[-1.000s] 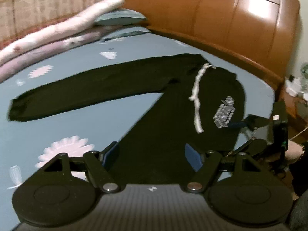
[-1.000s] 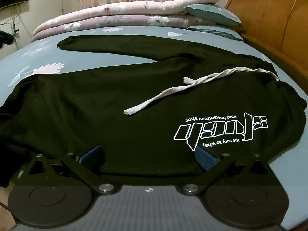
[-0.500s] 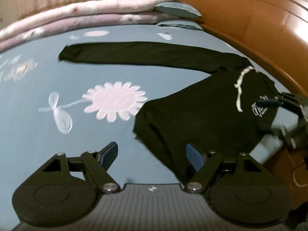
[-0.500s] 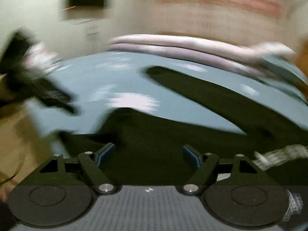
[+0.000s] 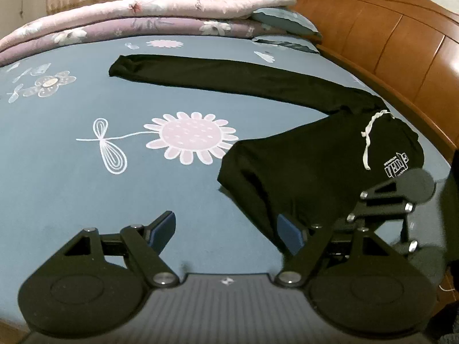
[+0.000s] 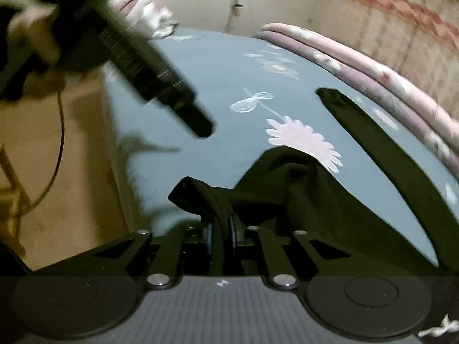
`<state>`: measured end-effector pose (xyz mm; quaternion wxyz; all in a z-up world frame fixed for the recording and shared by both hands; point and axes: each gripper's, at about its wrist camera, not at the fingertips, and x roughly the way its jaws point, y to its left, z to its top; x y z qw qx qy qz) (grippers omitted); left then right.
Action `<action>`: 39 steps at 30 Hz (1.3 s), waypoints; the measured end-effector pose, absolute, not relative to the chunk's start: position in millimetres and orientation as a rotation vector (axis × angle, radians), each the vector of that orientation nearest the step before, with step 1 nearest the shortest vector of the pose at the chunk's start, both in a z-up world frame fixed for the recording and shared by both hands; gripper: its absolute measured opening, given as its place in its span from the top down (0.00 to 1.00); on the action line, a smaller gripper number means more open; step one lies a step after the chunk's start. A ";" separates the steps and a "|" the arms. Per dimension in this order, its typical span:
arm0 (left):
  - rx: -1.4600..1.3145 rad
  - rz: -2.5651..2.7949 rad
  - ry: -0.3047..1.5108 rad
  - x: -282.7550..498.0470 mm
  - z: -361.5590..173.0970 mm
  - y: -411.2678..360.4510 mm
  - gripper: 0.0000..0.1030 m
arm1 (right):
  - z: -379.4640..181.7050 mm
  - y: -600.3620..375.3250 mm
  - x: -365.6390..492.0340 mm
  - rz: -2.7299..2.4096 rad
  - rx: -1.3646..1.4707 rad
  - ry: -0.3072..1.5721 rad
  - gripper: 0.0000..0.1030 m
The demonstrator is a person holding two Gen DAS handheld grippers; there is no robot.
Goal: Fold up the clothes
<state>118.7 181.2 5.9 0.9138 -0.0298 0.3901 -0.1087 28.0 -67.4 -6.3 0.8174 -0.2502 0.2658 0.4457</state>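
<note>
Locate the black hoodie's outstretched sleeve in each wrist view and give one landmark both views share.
Left wrist view: the outstretched sleeve runs across the upper middle of the bedsheet, cuff at left.
Right wrist view: the sleeve slants from upper centre down to the right edge, cuff uppermost.
Shared landmark: the pink daisy print, beside the hoodie body.

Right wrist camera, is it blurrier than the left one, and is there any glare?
Right wrist view: motion-smeared, worst on the left gripper and curtain. Left wrist view: fairly sharp on the black hoodie, with glare on the wooden headboard; both bend straight edges, fisheye style.
</note>
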 end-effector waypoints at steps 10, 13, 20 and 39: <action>-0.048 -0.332 0.838 134.9 -9.6 151.2 0.25 | 12.9 -143.2 79.5 0.650 -0.282 0.594 0.91; -0.045 -0.365 0.844 139.9 -12.6 141.6 0.25 | 12.0 -165.2 93.2 0.570 -0.228 0.595 0.91; -0.047 -0.435 0.862 147.9 -19.6 122.1 0.25 | -0.9 -209.2 119.1 0.415 -0.137 0.625 0.91; -0.138 -0.711 0.834 208.0 -22.6 74.9 0.27 | 6.0 -264.9 95.0 0.313 -0.041 0.593 0.53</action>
